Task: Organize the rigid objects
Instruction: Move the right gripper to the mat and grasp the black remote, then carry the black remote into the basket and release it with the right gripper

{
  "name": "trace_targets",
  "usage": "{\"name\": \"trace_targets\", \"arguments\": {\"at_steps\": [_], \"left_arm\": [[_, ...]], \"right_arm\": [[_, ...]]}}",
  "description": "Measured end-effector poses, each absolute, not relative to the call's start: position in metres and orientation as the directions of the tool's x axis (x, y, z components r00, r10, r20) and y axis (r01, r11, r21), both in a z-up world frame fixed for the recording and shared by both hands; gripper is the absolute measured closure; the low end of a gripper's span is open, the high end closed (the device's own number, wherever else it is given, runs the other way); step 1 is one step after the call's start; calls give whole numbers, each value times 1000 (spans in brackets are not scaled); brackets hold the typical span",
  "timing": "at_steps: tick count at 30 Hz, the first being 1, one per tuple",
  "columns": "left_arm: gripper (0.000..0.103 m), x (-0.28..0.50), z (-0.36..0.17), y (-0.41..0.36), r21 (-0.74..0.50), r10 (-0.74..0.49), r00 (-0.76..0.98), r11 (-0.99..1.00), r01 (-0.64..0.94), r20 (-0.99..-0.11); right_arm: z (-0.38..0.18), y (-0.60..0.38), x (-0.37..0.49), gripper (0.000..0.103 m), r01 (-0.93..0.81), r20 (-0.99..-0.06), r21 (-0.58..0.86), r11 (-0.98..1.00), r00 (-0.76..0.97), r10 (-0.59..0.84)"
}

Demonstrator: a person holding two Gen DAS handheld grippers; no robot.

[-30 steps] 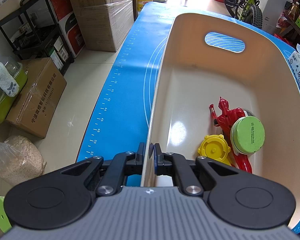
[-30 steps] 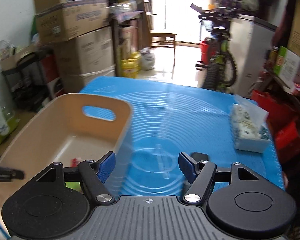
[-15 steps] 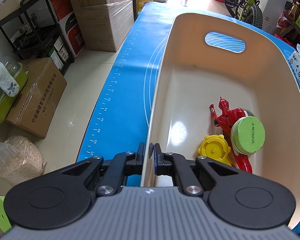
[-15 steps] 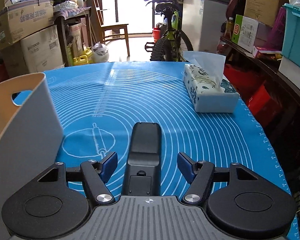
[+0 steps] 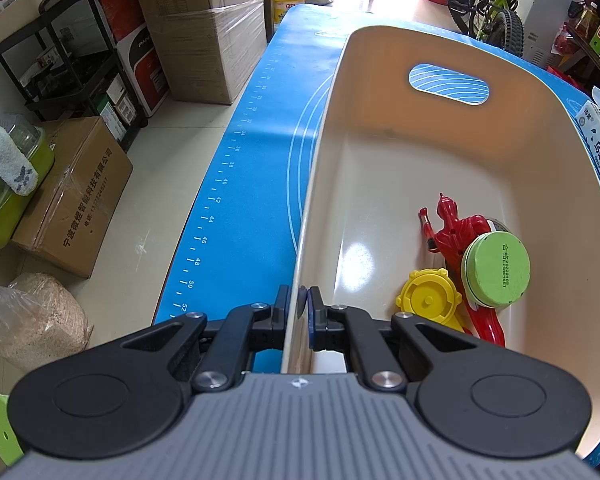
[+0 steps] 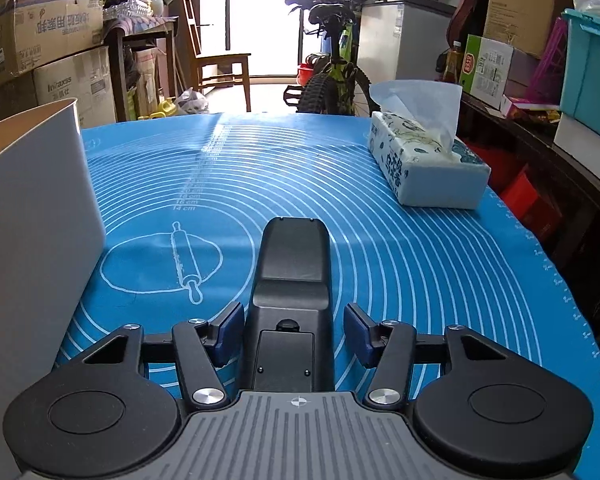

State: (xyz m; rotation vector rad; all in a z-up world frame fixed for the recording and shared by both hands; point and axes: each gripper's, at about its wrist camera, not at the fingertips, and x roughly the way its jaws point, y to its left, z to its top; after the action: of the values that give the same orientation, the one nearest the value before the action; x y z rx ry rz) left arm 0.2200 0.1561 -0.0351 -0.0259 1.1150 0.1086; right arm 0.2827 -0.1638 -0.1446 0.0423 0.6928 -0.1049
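My left gripper [image 5: 301, 309] is shut on the left wall of the cream bin [image 5: 320, 184]. Inside the bin lie a red toy figure [image 5: 456, 232], a yellow lid [image 5: 428, 300] and a green round tin [image 5: 496, 268]. In the right wrist view the bin's grey outer wall [image 6: 32, 216] stands at the left. My right gripper [image 6: 292, 330] is open and low over the blue mat [image 6: 420, 256]. A black device [image 6: 292, 280] lies on the mat between its blue pads [image 6: 228, 330], which stand apart from its sides.
A tissue box [image 6: 424, 164] stands on the mat at the far right. Cardboard boxes [image 5: 204, 28], a black rack [image 5: 60, 56] and a sack [image 5: 28, 320] are on the floor left of the table. A bicycle [image 6: 332, 76] stands behind the table.
My right gripper swung right from the bin and dropped low over the mat, so the black device now lies between its open jaws. The left gripper has not moved.
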Motion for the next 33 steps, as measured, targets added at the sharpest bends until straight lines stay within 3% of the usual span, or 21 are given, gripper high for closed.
{"name": "trace_targets", "arguments": {"at_steps": [4,7,22,33], "left_arm": [[93,220,-35,156,33,74,436,994,-100,-897],[93,220,-35,156,33,74,435,994,-101,-897],[93,220,-35,155,33,74,435,994,-101,-897],[94,220,-35,155,32,73,436,994,-101,-897]], "right_arm": [[-147,-163,282,40,112,-623,6,994,777,-84],[-147,-161,281,49,99,-619,6,995,782,-74],[-122,-164,274,50,102,-564,18,995,823,-74],[-70,-146,256,50,17,-489,18,1000,872,-6]]}}
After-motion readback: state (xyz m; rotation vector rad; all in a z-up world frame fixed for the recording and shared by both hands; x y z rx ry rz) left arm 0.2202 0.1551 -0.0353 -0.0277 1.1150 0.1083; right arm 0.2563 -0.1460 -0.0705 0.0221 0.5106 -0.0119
